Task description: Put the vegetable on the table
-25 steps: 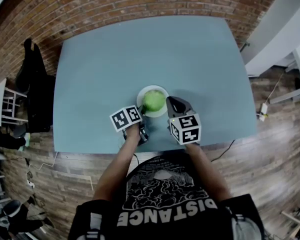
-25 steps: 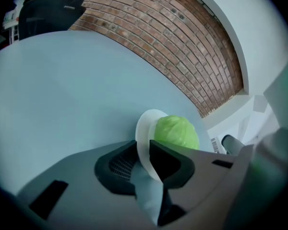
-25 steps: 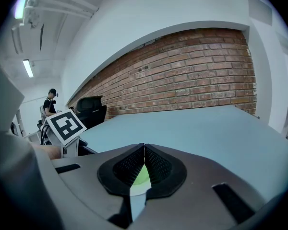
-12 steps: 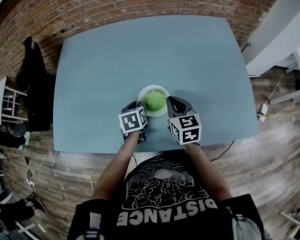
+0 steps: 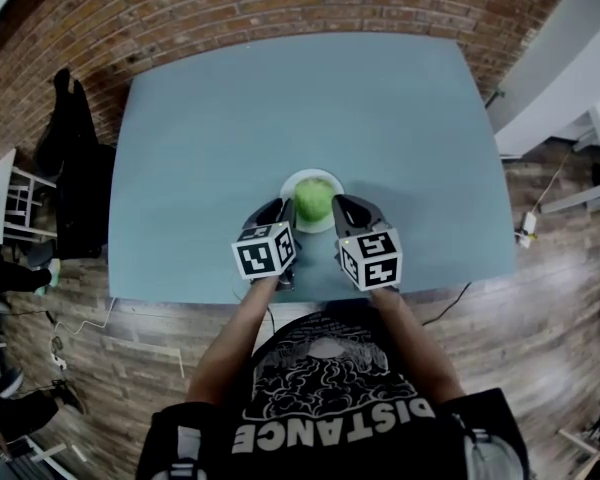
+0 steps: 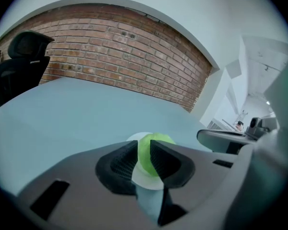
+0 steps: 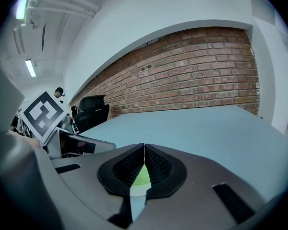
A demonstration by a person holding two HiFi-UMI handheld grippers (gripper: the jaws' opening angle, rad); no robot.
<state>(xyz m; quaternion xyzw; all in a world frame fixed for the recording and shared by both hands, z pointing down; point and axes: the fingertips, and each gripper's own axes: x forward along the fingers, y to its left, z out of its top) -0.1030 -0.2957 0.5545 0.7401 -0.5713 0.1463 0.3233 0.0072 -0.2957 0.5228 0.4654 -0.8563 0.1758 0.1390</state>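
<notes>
Left gripper (image 6: 144, 150): I see jaws a narrow gap apart, gripping nothing | right gripper (image 7: 144, 150): jaws closed together, empty | green vegetable (image 5: 315, 199) sits on white plate (image 5: 290, 190) on blue table (image 5: 280, 98), near both tips.

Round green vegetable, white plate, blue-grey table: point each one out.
Round green vegetable (image 5: 314, 200): head view, middle of its top.
White plate (image 5: 288, 190): head view, left rim.
Blue-grey table (image 5: 280, 98): head view, bare top.

Vegetable (image 7: 141, 178) mostly behind right tool (image 7: 144, 150)
</notes>
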